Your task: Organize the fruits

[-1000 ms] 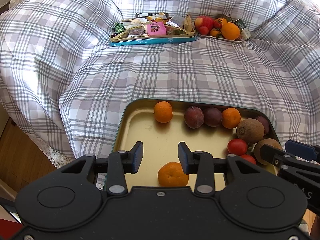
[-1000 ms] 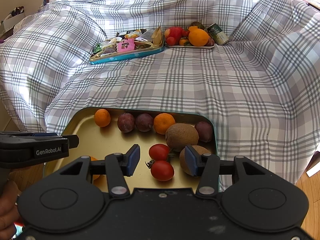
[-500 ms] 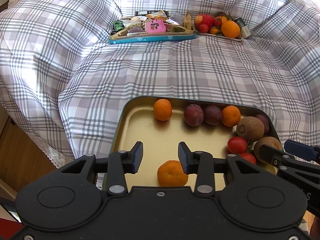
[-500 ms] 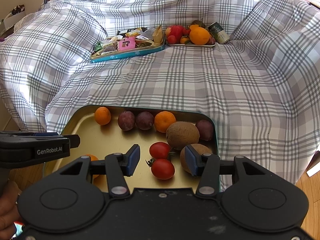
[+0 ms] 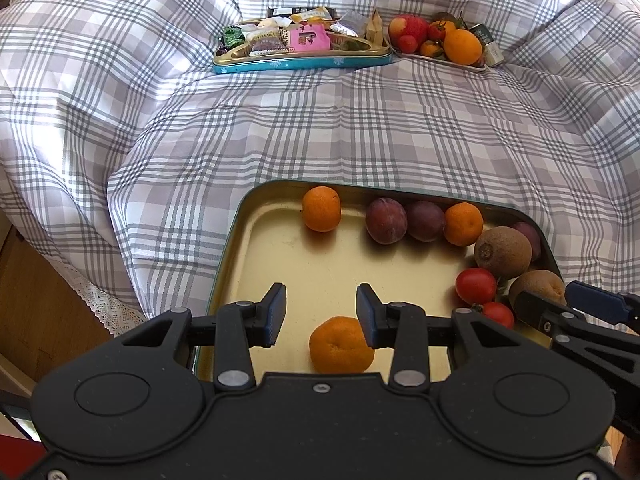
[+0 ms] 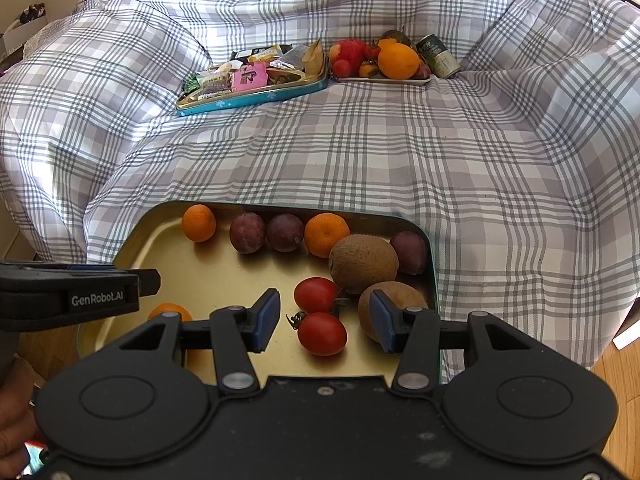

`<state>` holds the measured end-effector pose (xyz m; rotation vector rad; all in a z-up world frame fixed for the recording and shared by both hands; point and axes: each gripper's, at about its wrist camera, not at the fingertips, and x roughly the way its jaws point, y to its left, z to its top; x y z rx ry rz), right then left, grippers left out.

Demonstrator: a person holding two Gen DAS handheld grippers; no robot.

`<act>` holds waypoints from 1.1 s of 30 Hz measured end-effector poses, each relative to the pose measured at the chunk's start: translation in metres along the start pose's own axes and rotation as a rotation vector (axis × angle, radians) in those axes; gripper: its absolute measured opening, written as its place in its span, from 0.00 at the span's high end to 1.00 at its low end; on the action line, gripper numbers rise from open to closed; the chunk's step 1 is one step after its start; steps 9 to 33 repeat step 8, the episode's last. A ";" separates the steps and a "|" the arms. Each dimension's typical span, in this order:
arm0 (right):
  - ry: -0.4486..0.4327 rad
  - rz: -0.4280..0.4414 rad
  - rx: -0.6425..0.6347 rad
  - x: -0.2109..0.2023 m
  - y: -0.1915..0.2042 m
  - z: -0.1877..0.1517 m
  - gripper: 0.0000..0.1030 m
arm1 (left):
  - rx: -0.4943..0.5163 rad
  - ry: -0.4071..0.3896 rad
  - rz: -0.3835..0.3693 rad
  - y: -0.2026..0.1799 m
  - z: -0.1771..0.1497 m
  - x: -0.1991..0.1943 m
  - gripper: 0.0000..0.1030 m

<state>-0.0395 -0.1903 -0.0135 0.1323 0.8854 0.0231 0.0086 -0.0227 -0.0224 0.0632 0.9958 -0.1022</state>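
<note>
A gold tin tray (image 5: 280, 264) (image 6: 224, 276) lies on the plaid cover and holds mandarins, plums, kiwis and tomatoes. My left gripper (image 5: 321, 315) is open and empty above the tray's near left part, with a mandarin (image 5: 341, 345) just below its fingers. My right gripper (image 6: 324, 322) is open and empty over two tomatoes (image 6: 322, 333), with a kiwi (image 6: 394, 304) by its right finger. The left gripper (image 6: 80, 296) shows at the left of the right wrist view. The right gripper (image 5: 580, 312) shows at the right of the left wrist view.
At the back of the plaid cover (image 5: 360, 128) stand a blue tin of snack packets (image 5: 300, 46) (image 6: 252, 80) and a white plate of fruit (image 5: 440, 42) (image 6: 384, 60) with a can beside it. Wooden floor shows at the left (image 5: 36, 300).
Both grippers have drawn slightly lower and closer over the tray, so the far trays sit a little higher in view. The jaws stay open. No fruit has moved.
</note>
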 end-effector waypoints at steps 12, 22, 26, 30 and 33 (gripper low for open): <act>0.026 -0.009 0.001 0.011 0.002 0.008 0.50 | -0.011 0.015 0.006 0.006 0.010 0.007 0.54; 0.026 -0.009 0.001 0.011 0.002 0.008 0.50 | -0.011 0.015 0.006 0.006 0.010 0.007 0.54; 0.026 -0.009 0.001 0.011 0.002 0.008 0.50 | -0.011 0.015 0.006 0.006 0.010 0.007 0.54; 0.026 -0.009 0.001 0.011 0.002 0.008 0.50 | -0.011 0.015 0.006 0.006 0.010 0.007 0.54; 0.026 -0.009 0.001 0.011 0.002 0.008 0.50 | -0.011 0.015 0.006 0.006 0.010 0.007 0.54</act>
